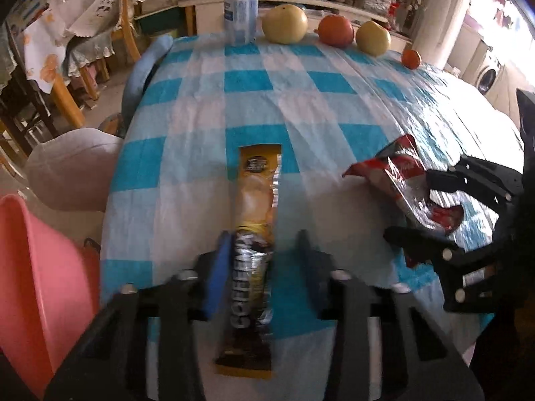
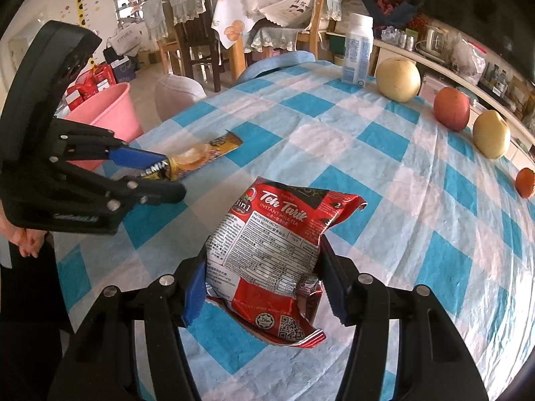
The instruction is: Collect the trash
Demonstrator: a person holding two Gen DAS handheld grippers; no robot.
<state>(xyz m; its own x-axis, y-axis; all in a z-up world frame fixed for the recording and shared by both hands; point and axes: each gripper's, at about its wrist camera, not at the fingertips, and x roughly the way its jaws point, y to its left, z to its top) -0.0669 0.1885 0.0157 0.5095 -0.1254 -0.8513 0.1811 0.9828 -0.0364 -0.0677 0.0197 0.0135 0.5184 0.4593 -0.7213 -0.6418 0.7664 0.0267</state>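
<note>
A yellow and black coffee sachet point(image 1: 255, 197) lies lengthwise on the blue checked tablecloth point(image 1: 200, 107). My left gripper point(image 1: 264, 235) straddles its near half: the blue left pad touches the sachet's edge and a gap shows at the right finger, so it is open. From the right wrist view, the left gripper point(image 2: 172, 176) points down at the sachet point(image 2: 200, 153). My right gripper point(image 2: 264, 254) is shut on a red Teh Tarik tea packet point(image 2: 274, 234), with pads pressing both sides. That packet point(image 1: 401, 173) hangs above the cloth in the right gripper point(image 1: 411, 205).
A pink bin point(image 2: 107, 110) stands on the floor off the table's left edge, next to a white stool point(image 2: 177, 93). Along the far edge stand a white bottle point(image 1: 240, 3), two yellow fruits, a red one point(image 1: 336, 30) and a small orange one. Chairs stand beyond.
</note>
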